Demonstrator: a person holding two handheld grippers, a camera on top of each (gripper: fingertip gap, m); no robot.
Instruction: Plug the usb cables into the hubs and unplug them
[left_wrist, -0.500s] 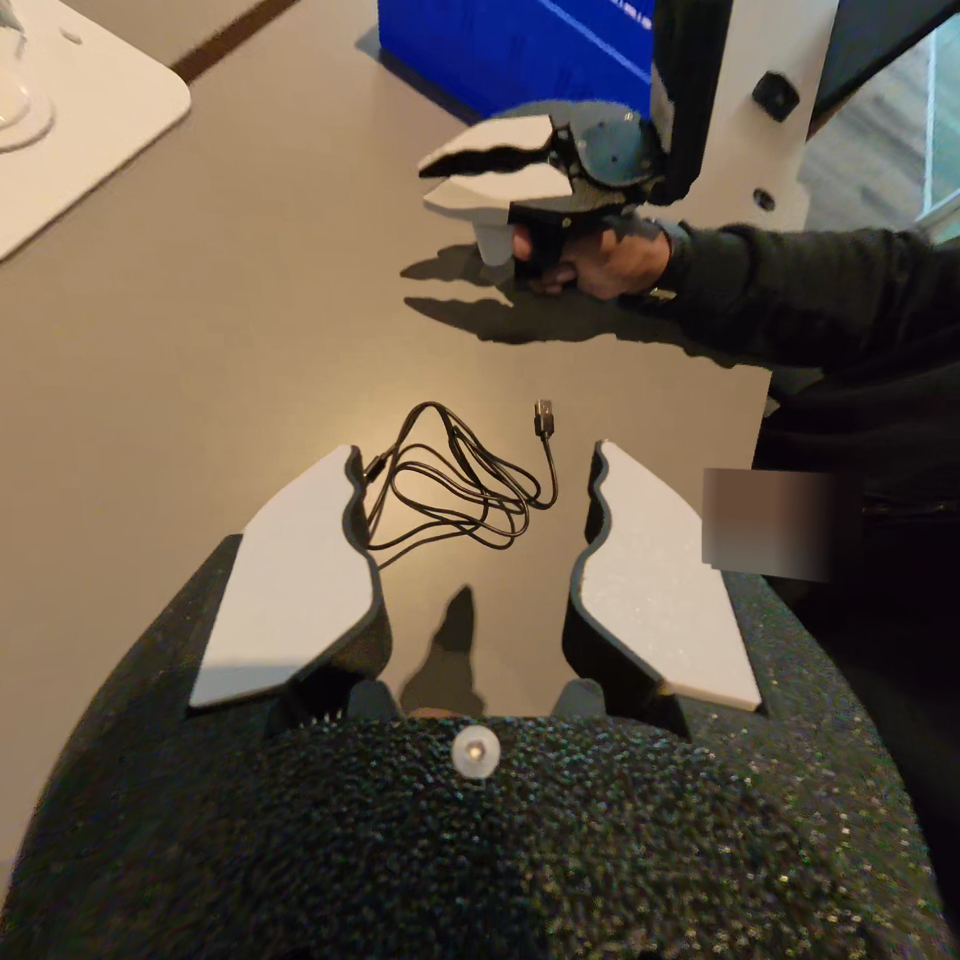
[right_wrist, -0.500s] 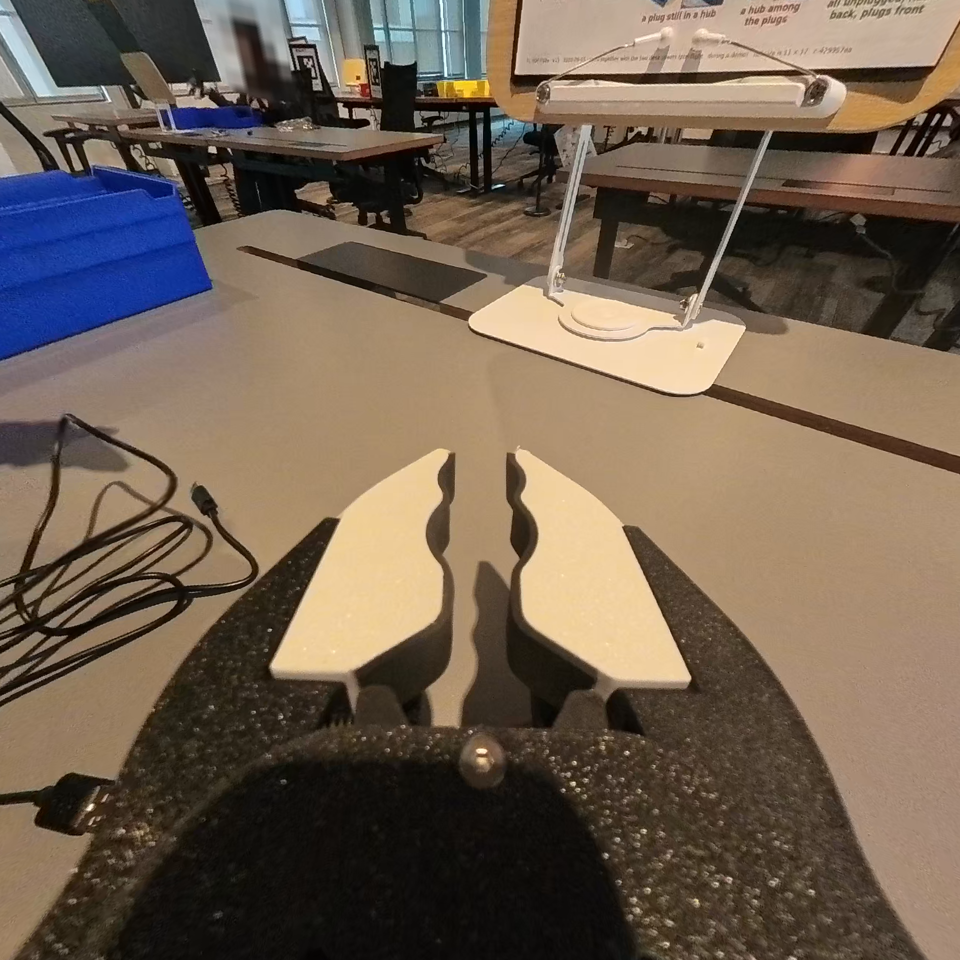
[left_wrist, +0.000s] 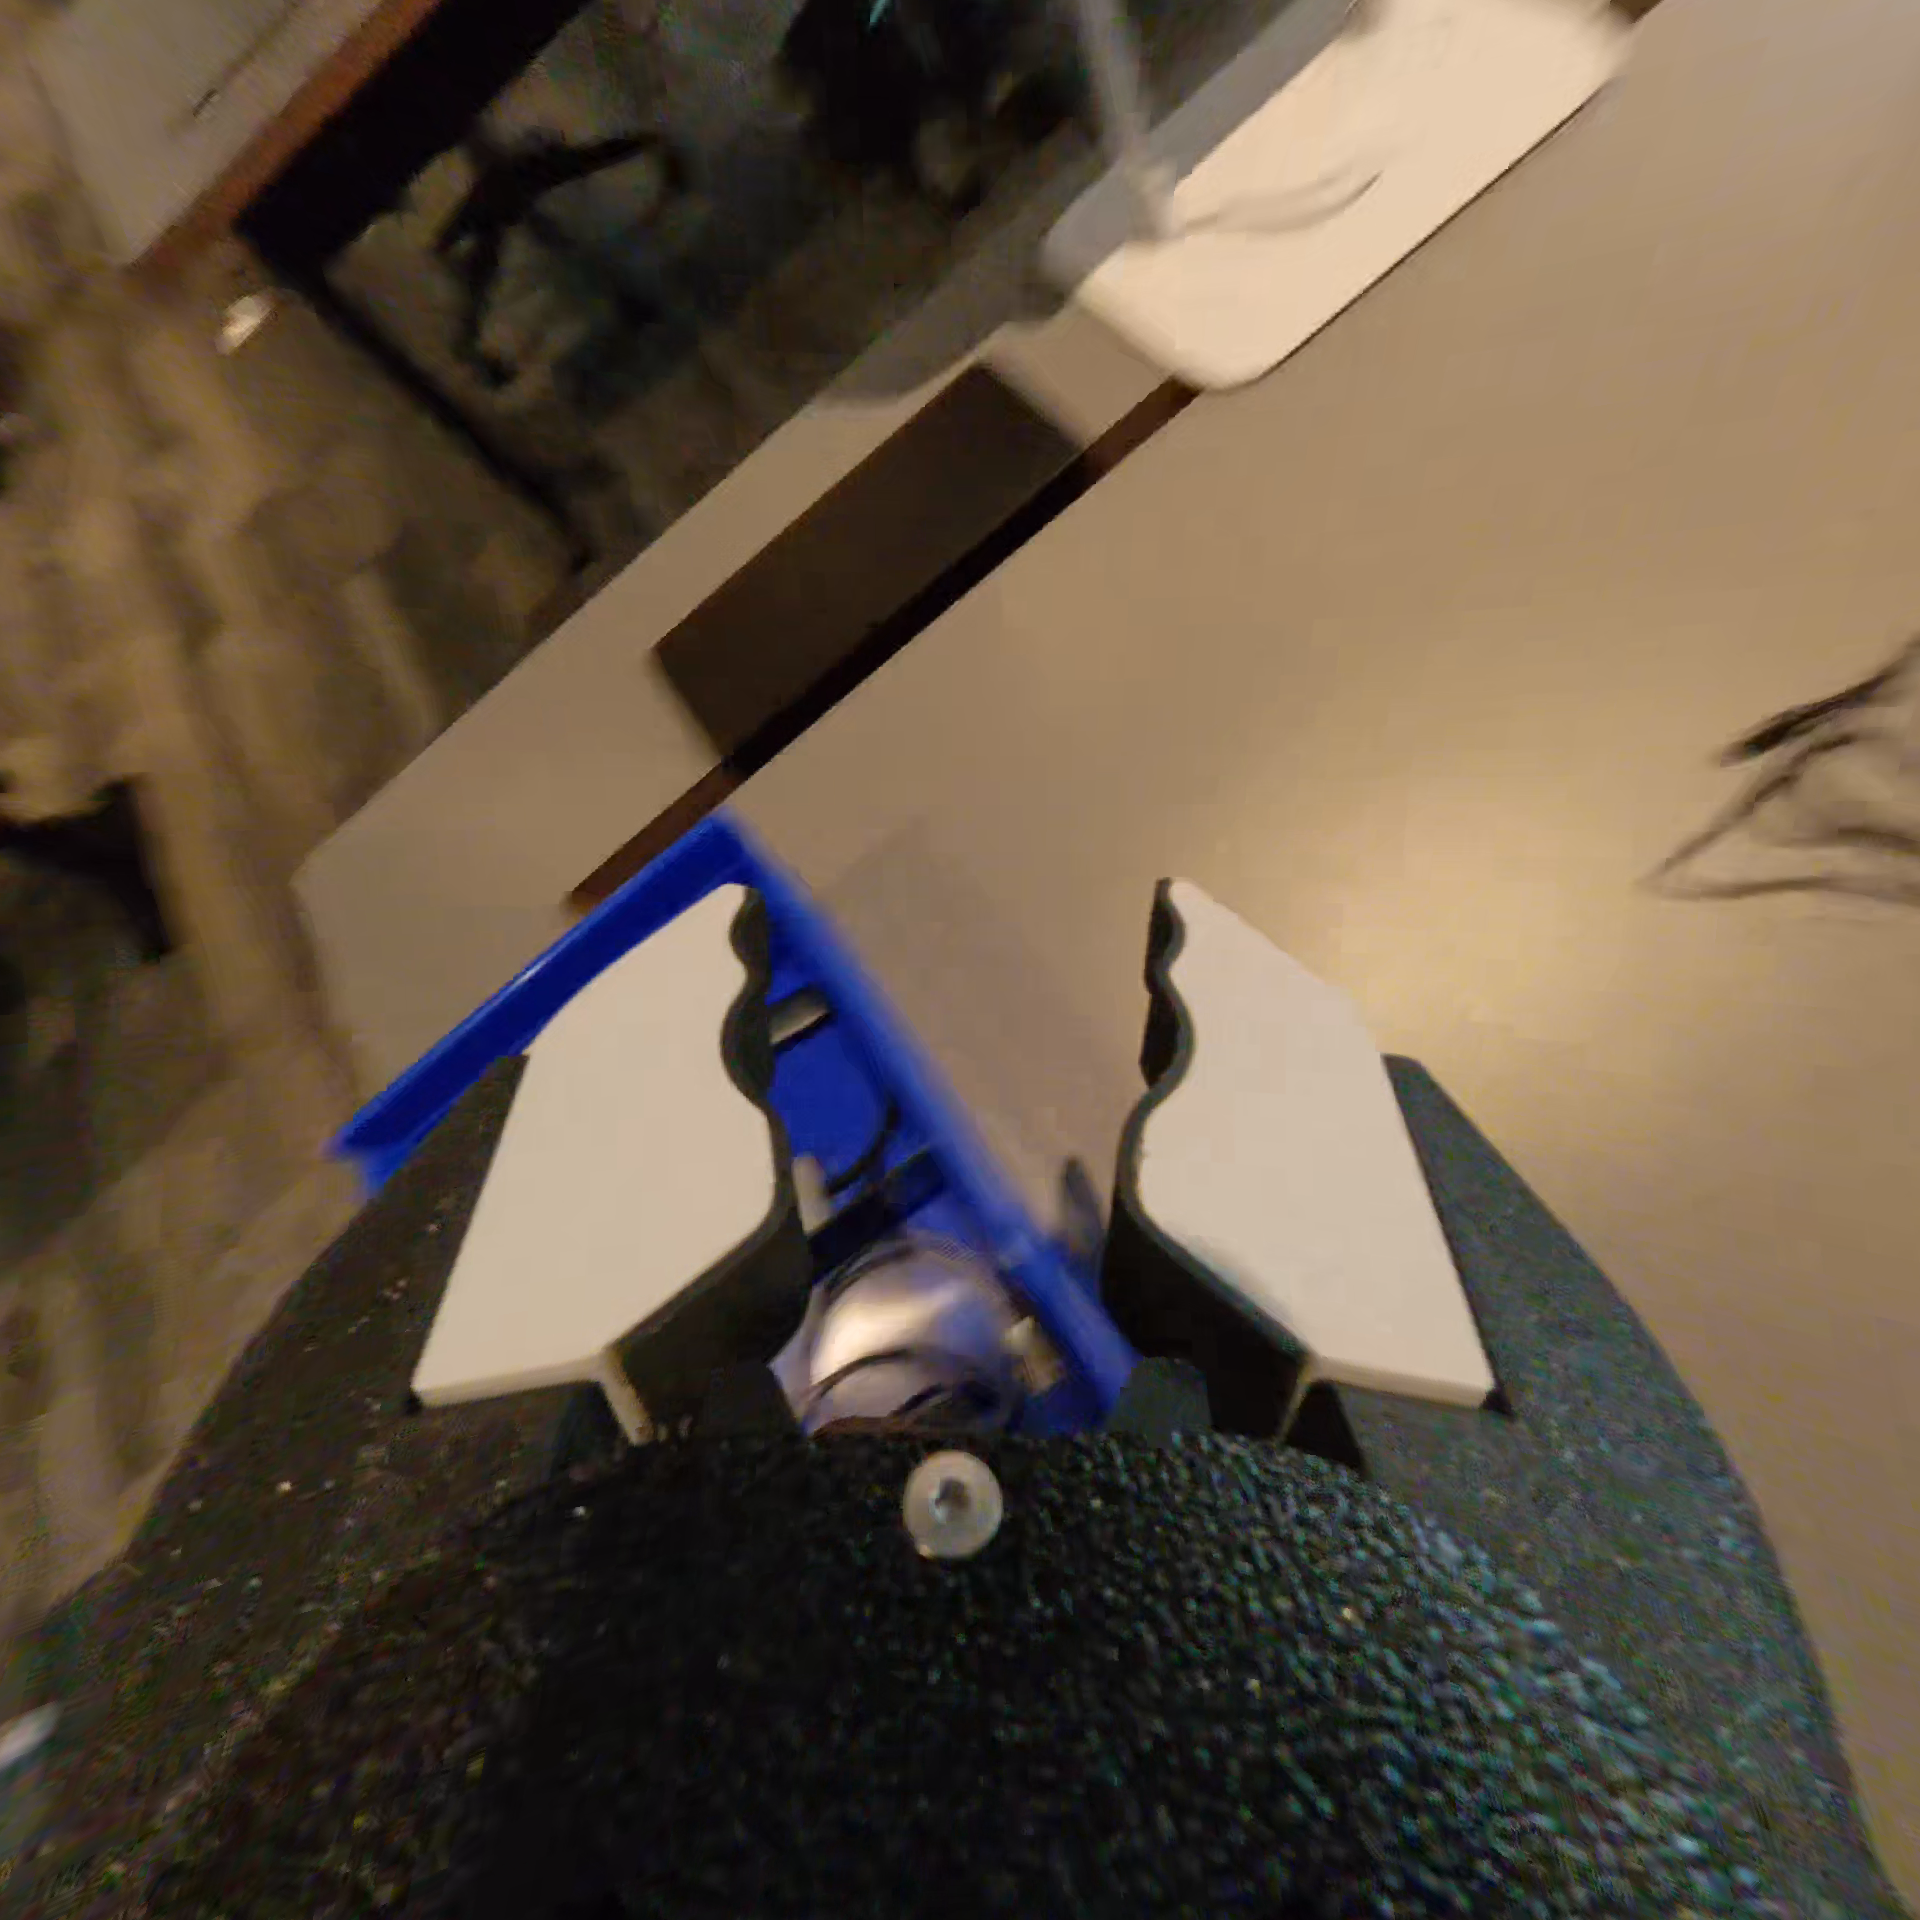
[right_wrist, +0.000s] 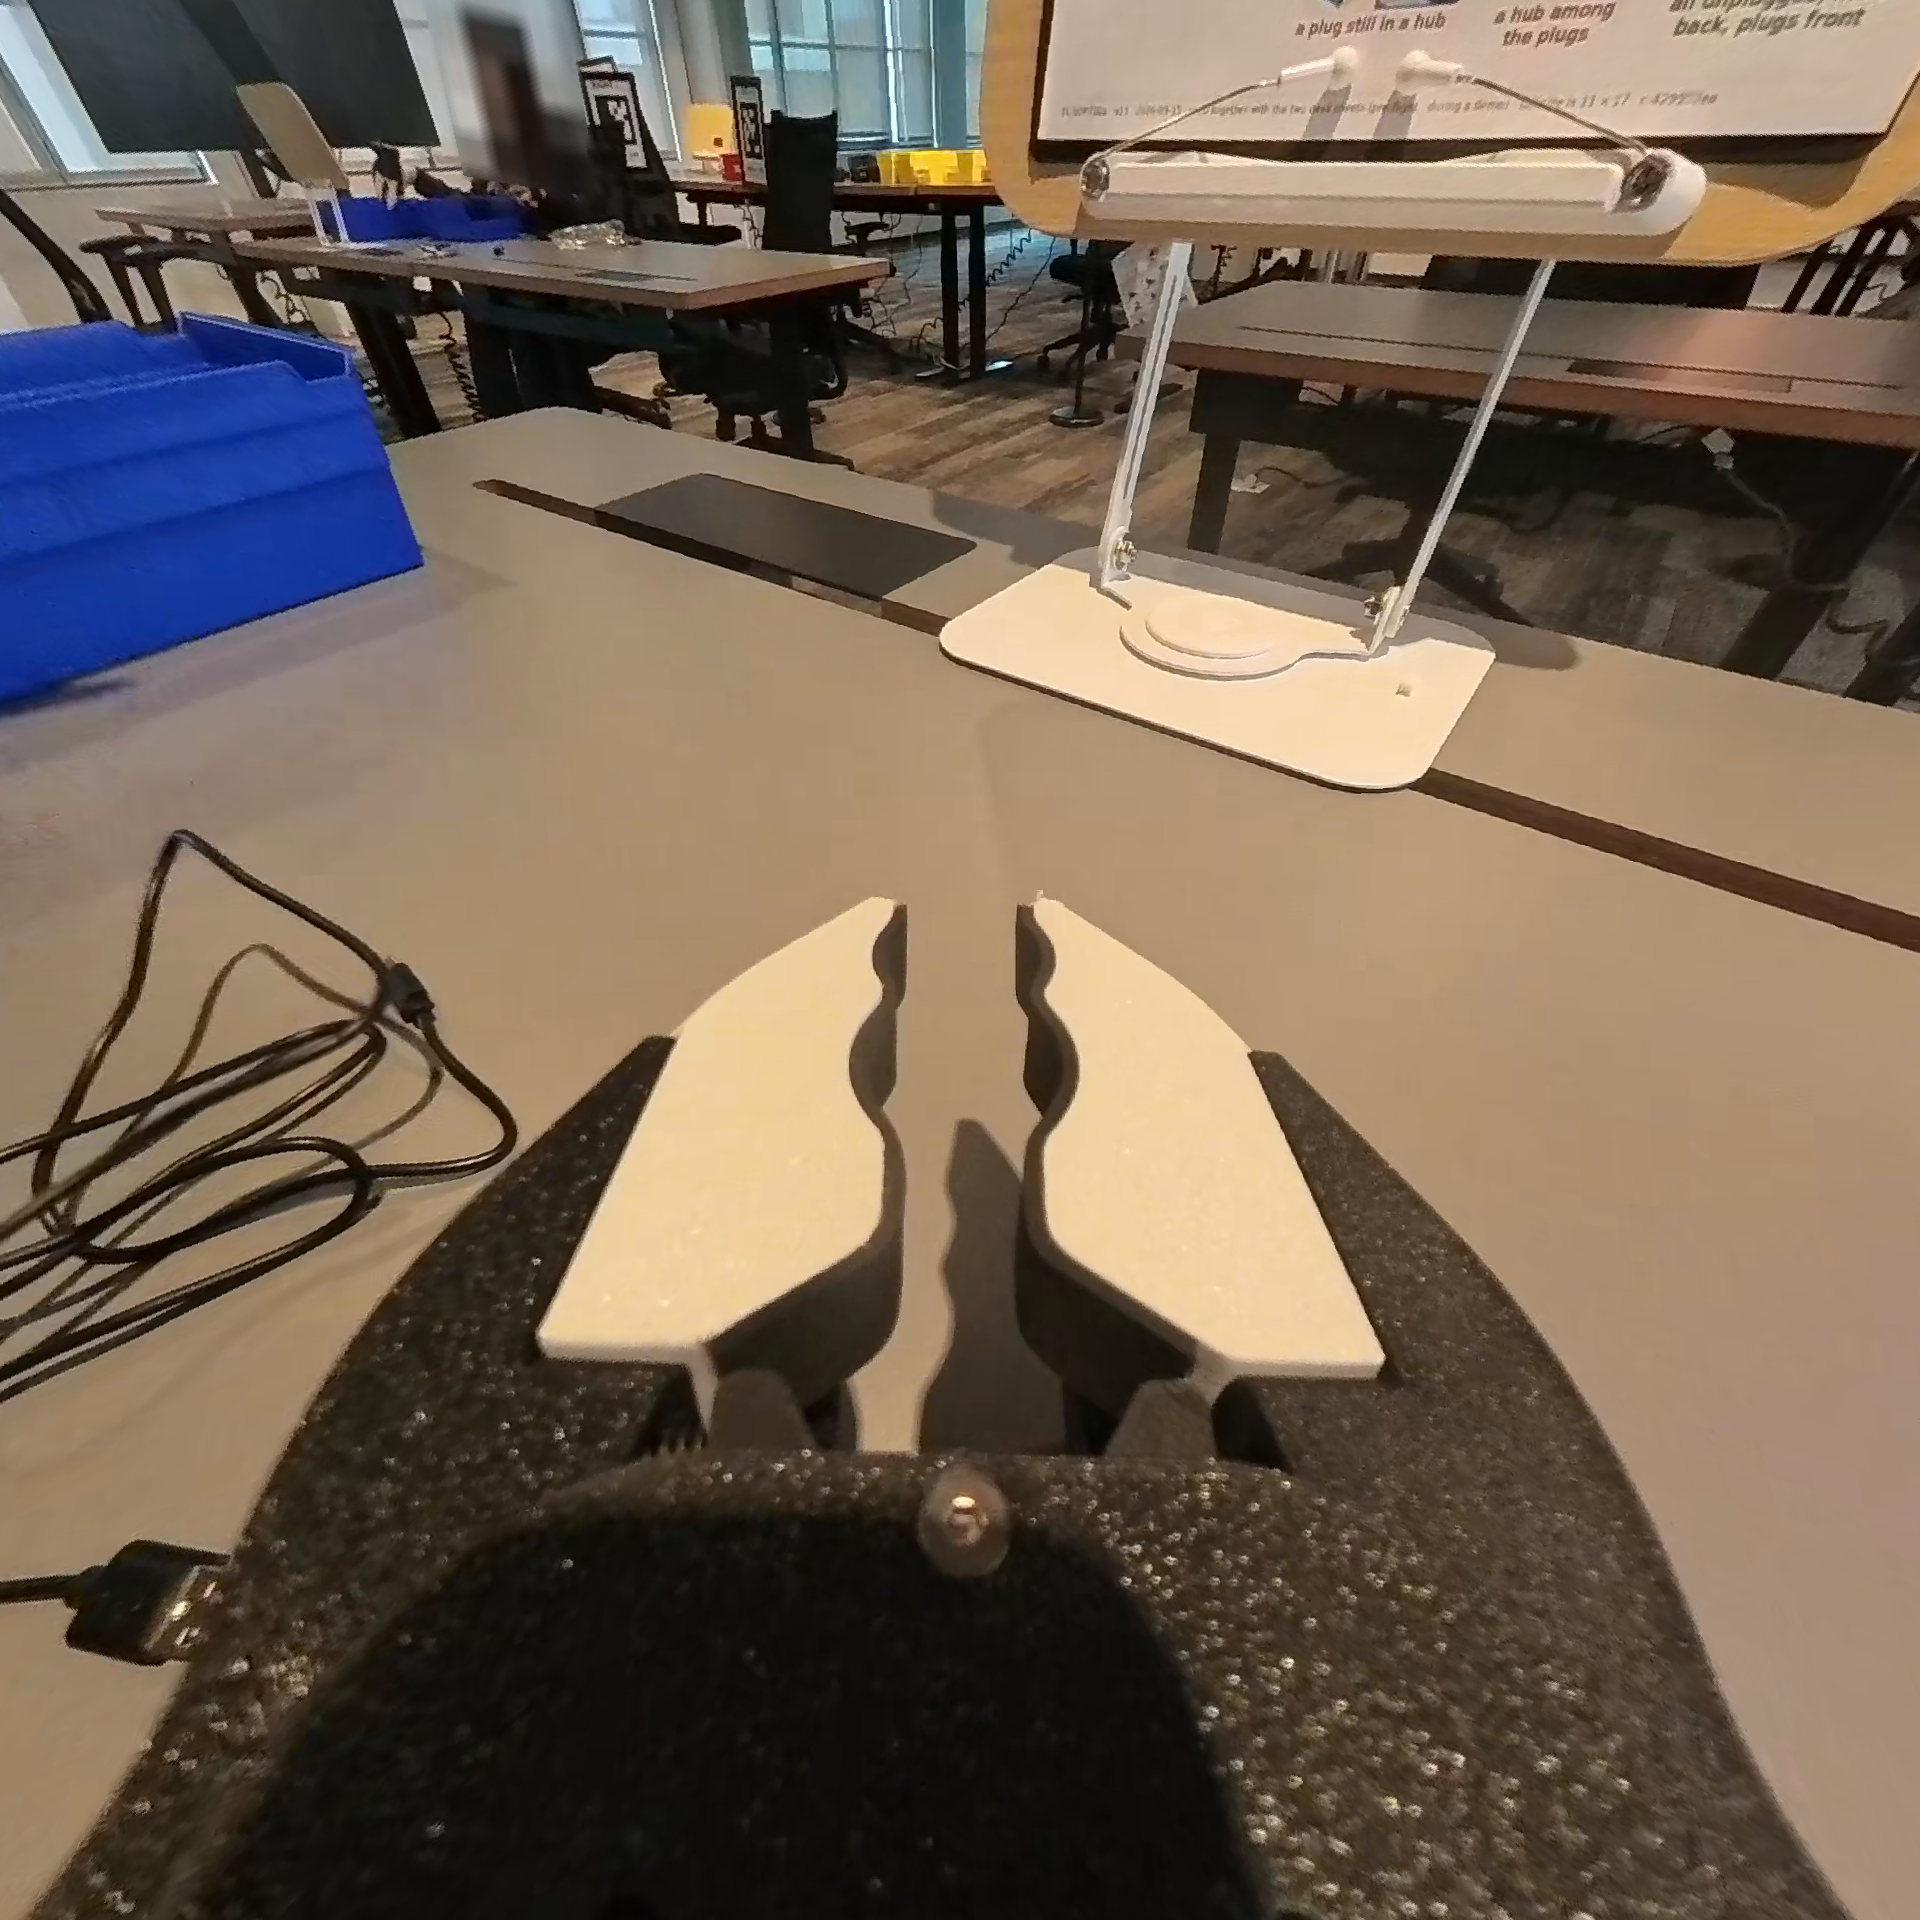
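Note:
A tangled black USB cable lies on the grey table left of my right gripper, its large plug near the gripper body and its small plug farther out. My right gripper is empty, its jaws only narrowly apart, low over bare table. My left gripper is open wide and empty, tilted over a blue bin. The bin holds something clear and shiny and dark cable bits, all blurred. The cable shows as a dark smear at the right edge. No hub is clearly visible.
The blue bin stands at the table's far left. A white desk lamp stands on its base at the back, also in the left wrist view. A black panel is set into the table. Other desks stand beyond. The dark smear is about 20 cm from my right fingertips and 30 cm from my left.
My left gripper has swung away from the cable and now tilts over the blue bin, still open; its view is motion-blurred. My right gripper has hardly moved.

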